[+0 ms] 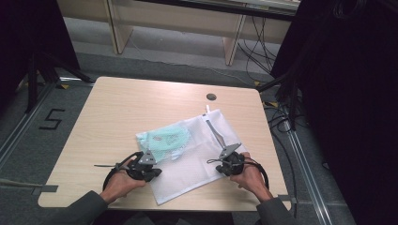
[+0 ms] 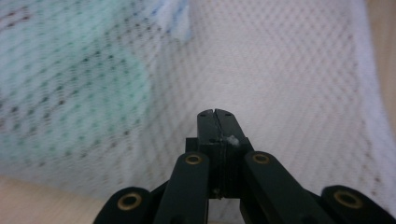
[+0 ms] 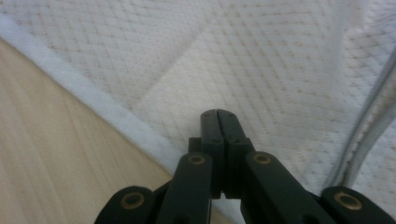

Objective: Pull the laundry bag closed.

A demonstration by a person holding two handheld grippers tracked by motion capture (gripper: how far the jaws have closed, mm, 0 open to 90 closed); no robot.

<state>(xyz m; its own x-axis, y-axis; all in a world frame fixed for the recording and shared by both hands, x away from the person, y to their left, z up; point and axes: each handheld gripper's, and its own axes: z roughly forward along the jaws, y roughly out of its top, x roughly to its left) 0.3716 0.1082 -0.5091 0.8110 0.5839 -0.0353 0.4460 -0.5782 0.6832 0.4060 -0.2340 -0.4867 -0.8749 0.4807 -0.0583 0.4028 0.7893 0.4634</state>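
Flat between grippers, mesh bag, both pressing it

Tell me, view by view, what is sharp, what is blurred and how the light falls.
High view: even light on the table, dark curtains at both sides, mesh bag fairly sharp. Left gripper view: left gripper sharp, mesh and green cloth soft. Right gripper view: right gripper sharp, zipper blurred; no glare.
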